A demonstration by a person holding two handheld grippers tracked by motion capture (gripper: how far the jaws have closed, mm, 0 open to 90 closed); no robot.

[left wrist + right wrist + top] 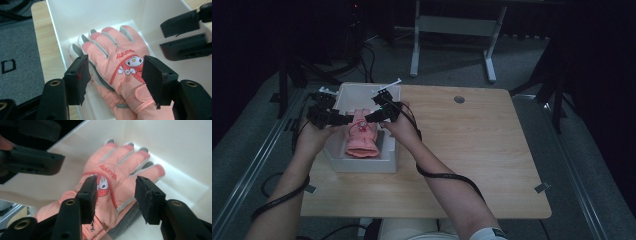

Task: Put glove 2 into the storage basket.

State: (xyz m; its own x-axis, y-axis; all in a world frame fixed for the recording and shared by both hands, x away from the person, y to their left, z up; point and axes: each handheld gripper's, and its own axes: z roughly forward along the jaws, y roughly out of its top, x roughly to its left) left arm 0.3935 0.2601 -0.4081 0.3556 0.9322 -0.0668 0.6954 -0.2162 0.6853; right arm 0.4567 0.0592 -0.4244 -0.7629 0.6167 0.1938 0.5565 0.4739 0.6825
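A pink glove (361, 137) with a cartoon face and red lettering lies palm down in a white box (362, 167) at the table's left. It rests on a second glove whose grey and white fingers (75, 50) stick out beneath it. My left gripper (347, 120) hovers over the glove's cuff end from the left, jaws apart, pads off the fabric (115, 75). From the right, my right gripper (369, 118) stands open over the same glove (117, 177), with its jaws either side of the cartoon face (115, 197). Each gripper view also shows the other gripper farther off.
The box sits on a wooden table (472, 150) with bare surface to its right. The box's tall white walls (75, 22) closely surround the gloves. Cables trail from both grippers along the forearms. A metal table frame (452, 30) stands on the floor beyond.
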